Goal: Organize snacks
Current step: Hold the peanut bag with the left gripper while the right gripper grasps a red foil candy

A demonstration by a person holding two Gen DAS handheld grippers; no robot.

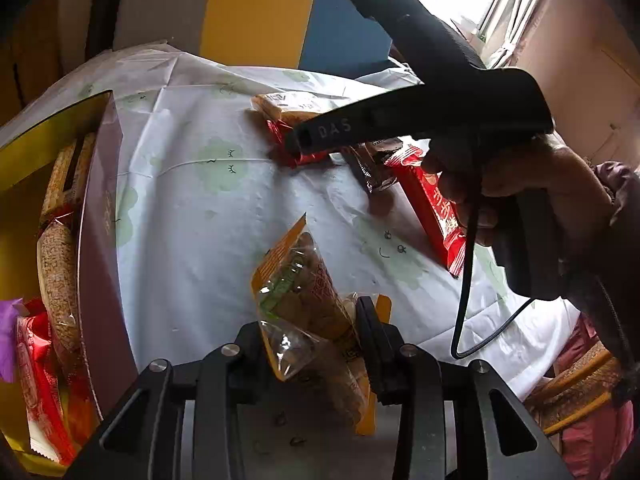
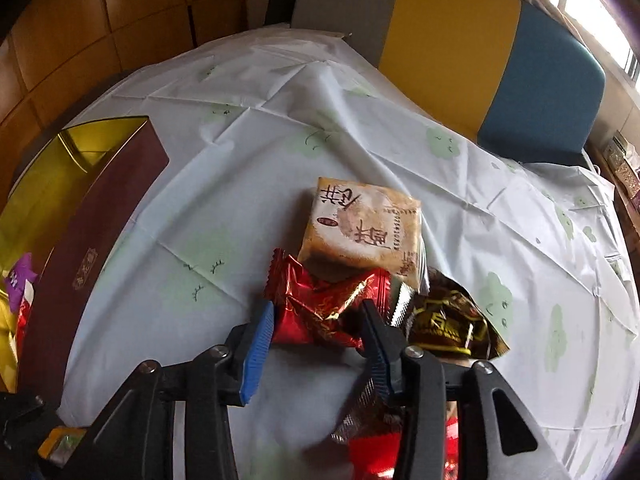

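The left gripper (image 1: 316, 344) pinches an orange-edged sesame snack packet (image 1: 304, 300), ready for the open gift box (image 1: 100, 216) already holding snacks, while the right gripper (image 2: 320, 332) brackets, jaws parted, a red foil candy (image 2: 320, 304) beside the beige pastry packet (image 2: 360, 228).

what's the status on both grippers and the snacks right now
Left gripper shut on orange-edged clear packet. Right gripper open, straddling red foil candy, not gripped. Tan packet and brown packet crowd it. Box open.
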